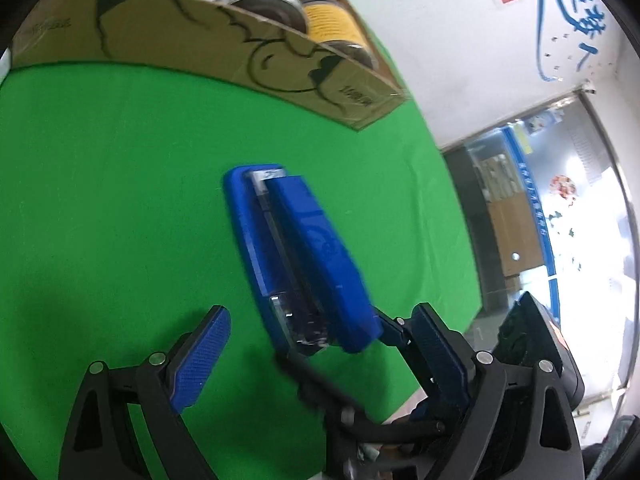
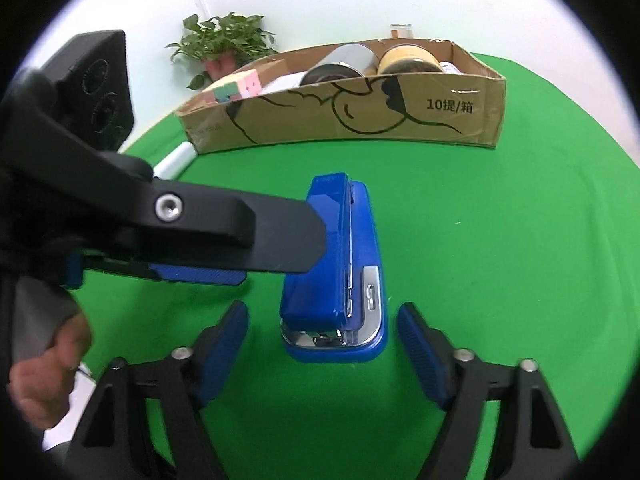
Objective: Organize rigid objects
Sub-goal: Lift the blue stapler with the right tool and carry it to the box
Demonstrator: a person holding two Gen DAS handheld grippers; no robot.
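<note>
A blue stapler [image 1: 296,248] [image 2: 332,264] lies on its side on the green cloth. In the left wrist view its near end sits between the wide-apart pads of my left gripper [image 1: 322,356], which is open and touches nothing. In the right wrist view my right gripper [image 2: 324,348] is also open, with a blue pad on each side of the stapler's metal end and a gap at both. The left gripper [image 2: 280,256] reaches in from the left there, and one black finger overlaps the stapler's side.
A low cardboard box [image 2: 460,120] [image 1: 200,52] stands behind the stapler, holding tape rolls [image 2: 404,62], a pastel cube puzzle [image 2: 236,86] and a white box. A potted plant [image 2: 224,40] is behind it. A person's hand [image 2: 48,380] holds the left gripper. The table edge [image 1: 460,280] drops off at the right.
</note>
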